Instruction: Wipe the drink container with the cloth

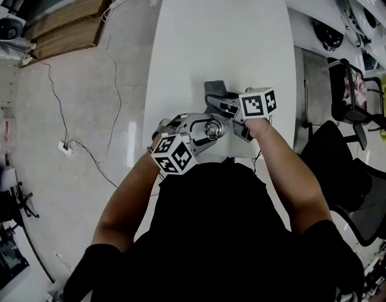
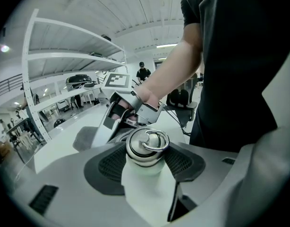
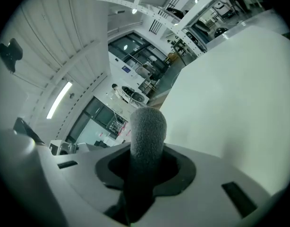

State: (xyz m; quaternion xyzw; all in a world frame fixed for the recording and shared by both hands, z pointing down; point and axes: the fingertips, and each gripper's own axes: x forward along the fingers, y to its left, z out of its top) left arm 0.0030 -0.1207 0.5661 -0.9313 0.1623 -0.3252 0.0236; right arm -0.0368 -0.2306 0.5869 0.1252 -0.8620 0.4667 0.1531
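The drink container point(image 1: 212, 129) is a white bottle with a steel ring cap point(image 2: 147, 144). It stands between the jaws of my left gripper point(image 1: 207, 135), which is shut on its body point(image 2: 149, 186). My right gripper point(image 1: 223, 104) is just beyond and to the right of the bottle, shut on a folded grey cloth point(image 1: 215, 92). In the right gripper view the cloth point(image 3: 147, 134) sticks up in a rounded fold between the jaws of my right gripper point(image 3: 145, 170). In the left gripper view my right gripper point(image 2: 119, 119) and the cloth point(image 2: 88, 138) sit just behind the cap.
The white table point(image 1: 224, 43) stretches away beyond the grippers. Black office chairs point(image 1: 350, 102) stand to the right of it. A cable and power strip point(image 1: 67, 146) lie on the floor at left, and wooden boards point(image 1: 67, 27) lie further back.
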